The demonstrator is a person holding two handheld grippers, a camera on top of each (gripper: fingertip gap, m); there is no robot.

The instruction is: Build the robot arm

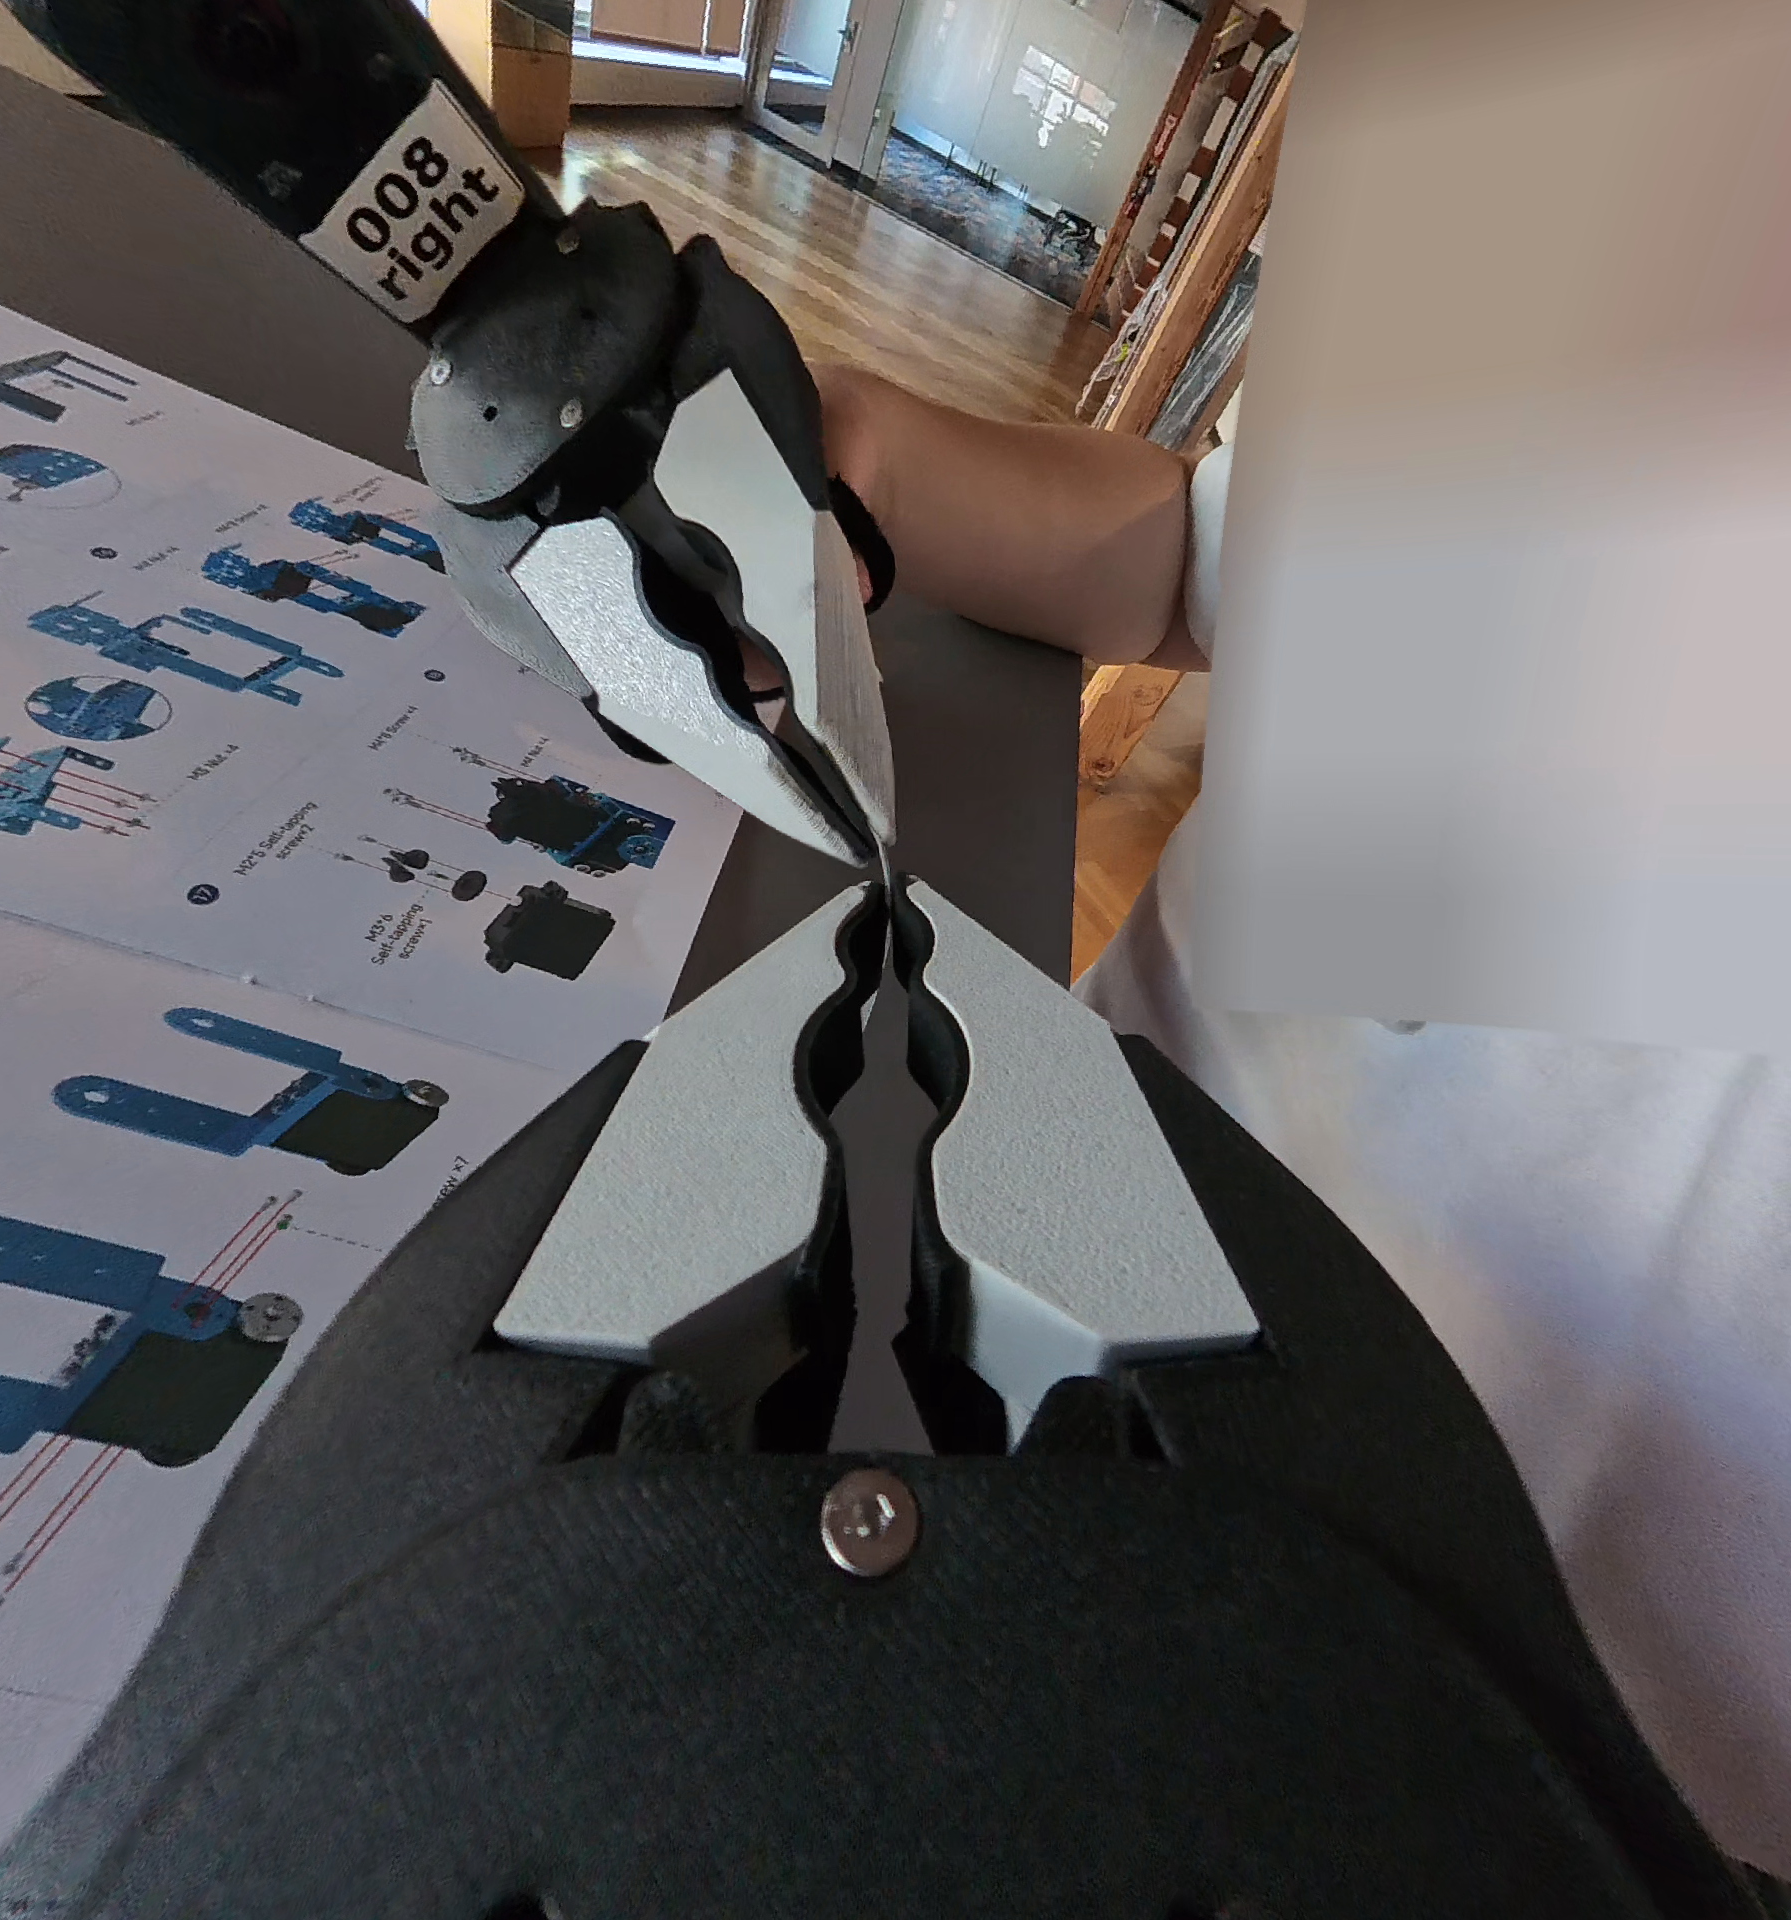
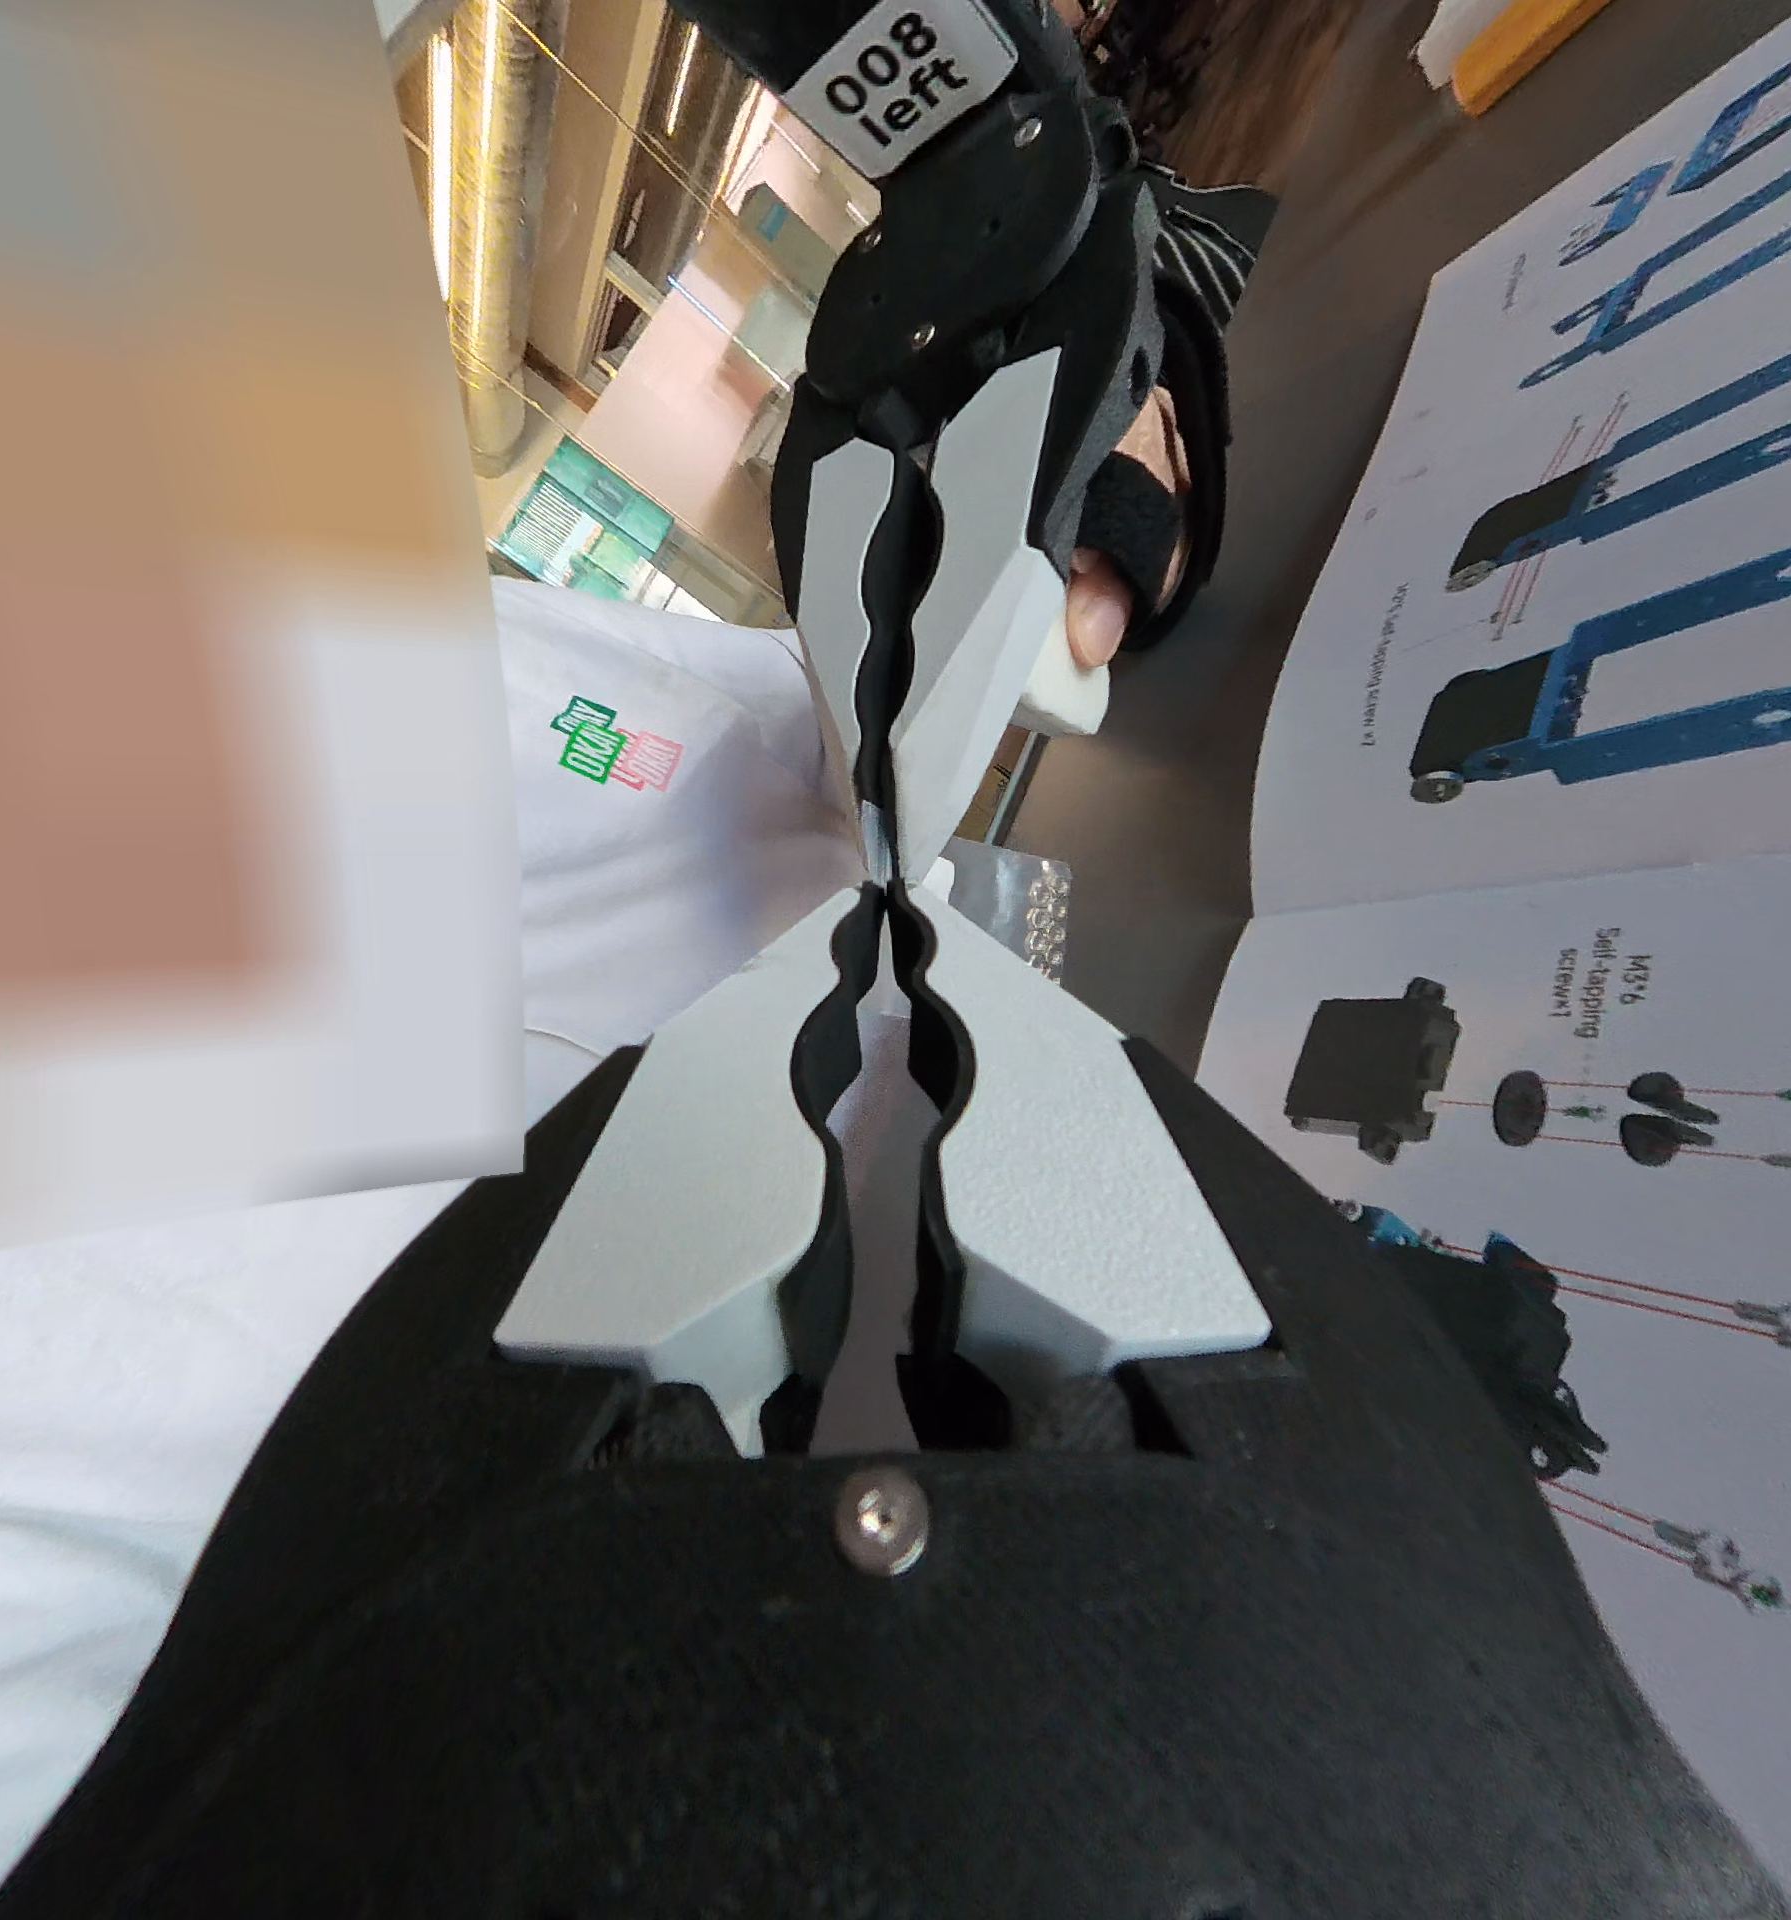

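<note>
My left gripper [image 1: 886,902] and my right gripper [image 1: 873,850] meet tip to tip in the air above the edge of a dark grey table [image 1: 958,717]. Both are shut. In the right wrist view a small silvery piece [image 2: 875,834] sits pinched between the tips of the left gripper [image 2: 878,821] and reaches down to the closed tips of the right gripper [image 2: 886,900]. It is too small to tell what it is. A gloved hand [image 2: 1130,561] holds the left gripper.
A printed assembly sheet [image 1: 299,748] with blue bracket and black servo drawings lies on the table and also shows in the right wrist view [image 2: 1493,914]. A clear bag of small metal parts [image 2: 1042,920] lies beside it. A person in a white shirt [image 1: 1493,1299] sits close behind the grippers.
</note>
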